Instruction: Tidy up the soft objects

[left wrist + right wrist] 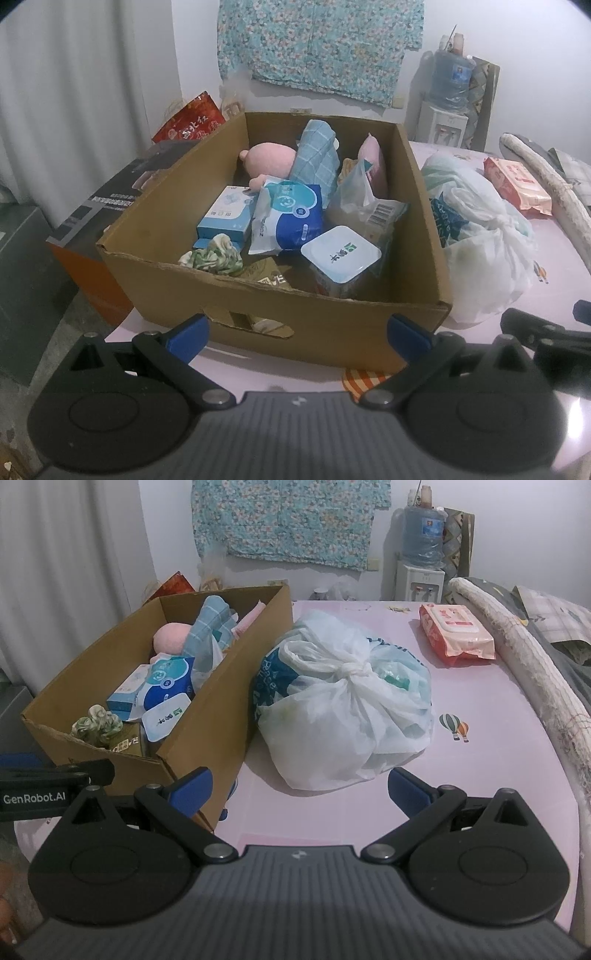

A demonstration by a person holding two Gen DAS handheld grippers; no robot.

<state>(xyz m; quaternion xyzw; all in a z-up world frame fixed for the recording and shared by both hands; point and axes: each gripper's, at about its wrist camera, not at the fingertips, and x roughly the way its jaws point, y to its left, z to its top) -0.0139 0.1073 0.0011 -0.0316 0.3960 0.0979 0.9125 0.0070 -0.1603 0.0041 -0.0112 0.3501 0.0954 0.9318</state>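
Soft objects sit piled in cardboard box (258,314); tied bag (343,705) just right of box, likely next. Your left hand-held gripper (297,330) and right hand-held gripper (299,788) gape wide, empty.

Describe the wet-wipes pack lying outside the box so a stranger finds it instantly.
Start at the open brown cardboard box on the pink bed sheet. Right of it sits a knotted white plastic bag; beyond that, alone near the rolled mat, lies the flat red-orange wipes pack, the only red packet with a white flip lid.

White wall (517,524), floral cloth (288,520), water dispenser (421,579)
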